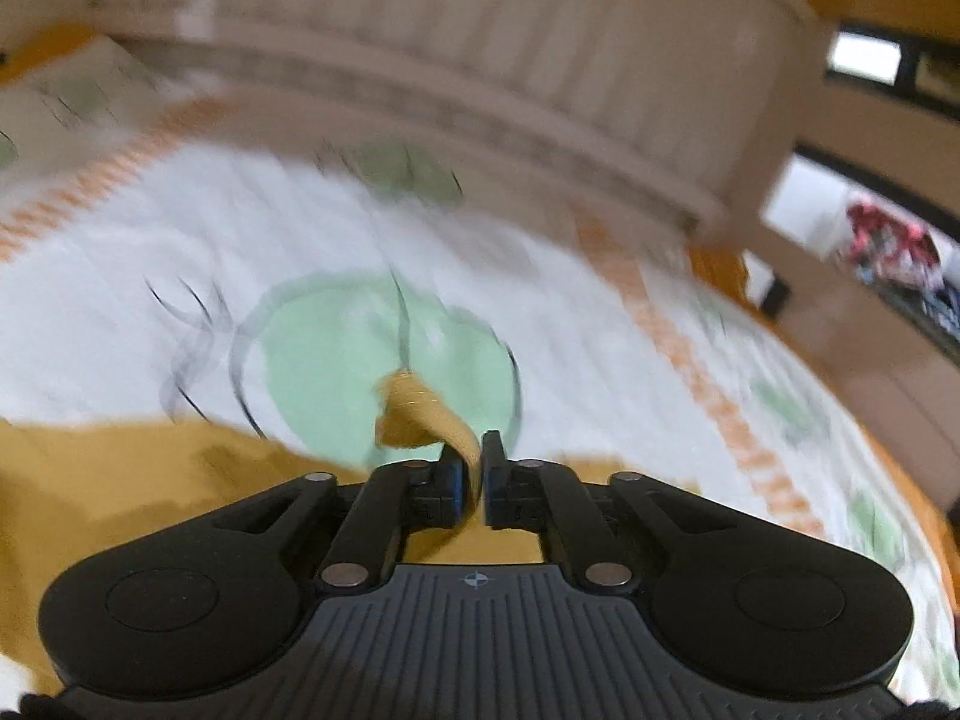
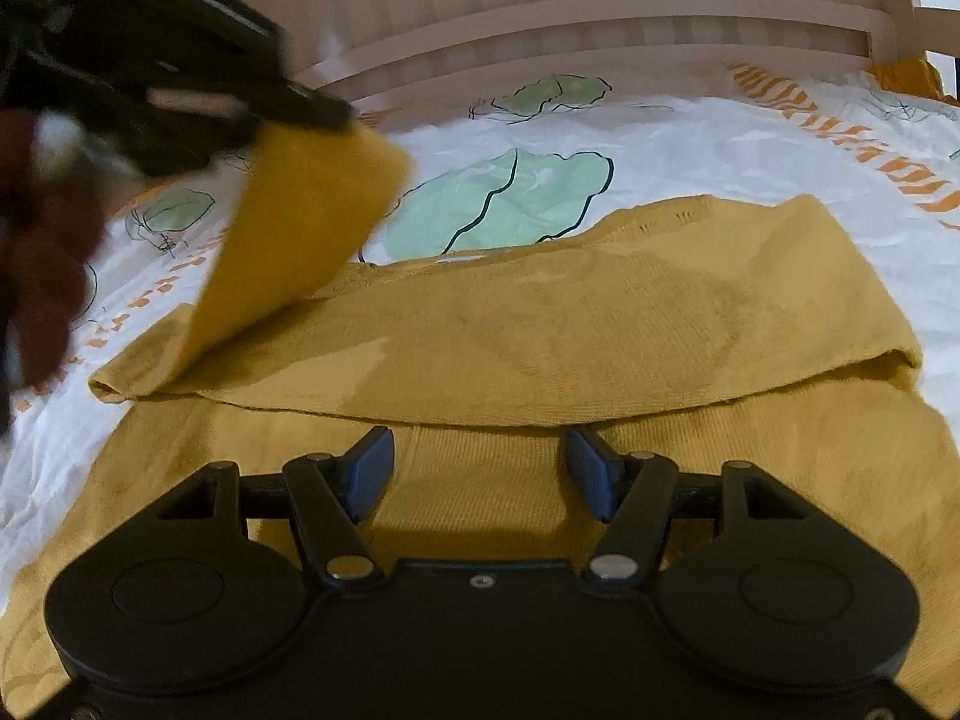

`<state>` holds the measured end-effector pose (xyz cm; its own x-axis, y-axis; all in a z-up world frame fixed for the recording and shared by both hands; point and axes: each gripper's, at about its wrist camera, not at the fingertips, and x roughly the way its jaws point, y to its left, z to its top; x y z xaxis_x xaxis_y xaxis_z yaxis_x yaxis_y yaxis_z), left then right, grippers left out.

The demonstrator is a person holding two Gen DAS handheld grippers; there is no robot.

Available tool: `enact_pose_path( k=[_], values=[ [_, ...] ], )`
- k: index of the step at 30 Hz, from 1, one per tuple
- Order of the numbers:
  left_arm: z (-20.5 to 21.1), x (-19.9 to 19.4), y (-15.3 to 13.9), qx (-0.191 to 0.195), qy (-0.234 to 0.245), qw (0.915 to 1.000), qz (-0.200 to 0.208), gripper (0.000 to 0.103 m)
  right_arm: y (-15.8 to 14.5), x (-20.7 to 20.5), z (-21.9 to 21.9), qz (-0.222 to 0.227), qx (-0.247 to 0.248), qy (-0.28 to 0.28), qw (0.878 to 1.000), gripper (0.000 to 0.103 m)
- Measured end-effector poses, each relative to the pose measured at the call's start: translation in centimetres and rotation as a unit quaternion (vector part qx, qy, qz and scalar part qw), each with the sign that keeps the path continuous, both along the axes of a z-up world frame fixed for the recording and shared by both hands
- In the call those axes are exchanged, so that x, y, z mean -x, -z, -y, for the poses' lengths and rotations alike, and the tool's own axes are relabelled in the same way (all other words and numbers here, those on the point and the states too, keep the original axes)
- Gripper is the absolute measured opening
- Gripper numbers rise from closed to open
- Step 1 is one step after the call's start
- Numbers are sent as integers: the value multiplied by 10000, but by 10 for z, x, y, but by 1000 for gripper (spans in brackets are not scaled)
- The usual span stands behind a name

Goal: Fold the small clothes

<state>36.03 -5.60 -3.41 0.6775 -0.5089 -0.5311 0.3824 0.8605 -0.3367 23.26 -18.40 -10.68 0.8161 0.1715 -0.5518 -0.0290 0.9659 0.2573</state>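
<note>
A mustard-yellow knit garment lies spread on the bed, its far part folded over toward me. My left gripper is shut on a corner of the garment and holds it lifted above the sheet. In the right wrist view the left gripper shows at the upper left with the raised yellow flap hanging from it. My right gripper is open and empty, low over the near part of the garment.
The bed has a white sheet with green leaf prints and orange marks. A beige slatted headboard runs along the far edge. A shelf with dark and red items stands at the right in the left wrist view.
</note>
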Motion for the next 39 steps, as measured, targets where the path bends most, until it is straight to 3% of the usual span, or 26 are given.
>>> enact_pose_path(
  k=[3,6,9,13,17,21,24,30,33,39],
  values=[
    [9,2,7,-298,269,9992,31,33,1,0,3,13,-93,8,10000,66],
    [9,22,0,-444,489,9971,369,43,1,1,4,20,-144,14,9999,66],
    [-8,42,-5,-614,343,9950,710,44,2,1,4,19,-145,13,9999,66],
    [-39,65,-6,-926,-246,9916,873,45,2,1,5,19,-179,13,9998,66],
    [-90,69,19,-1083,-1025,9880,403,45,1,1,4,5,-168,7,9999,66],
    [-117,72,45,-1317,-1442,9807,38,45,0,0,3,-18,-133,-3,9999,66],
    [-122,74,62,-1470,-1493,9778,-48,45,-2,0,3,-37,-88,-15,10000,66],
    [-132,70,67,-1215,-1546,9804,-85,46,-11,0,1,-93,-21,-106,9999,66],
    [-138,73,71,-984,-1562,9827,-126,46,-23,4,4,134,-55,-143,9998,66],
    [-137,72,74,-984,-1547,9829,-169,46,-35,-30,8,140,31,-92,9999,62]
  ],
)
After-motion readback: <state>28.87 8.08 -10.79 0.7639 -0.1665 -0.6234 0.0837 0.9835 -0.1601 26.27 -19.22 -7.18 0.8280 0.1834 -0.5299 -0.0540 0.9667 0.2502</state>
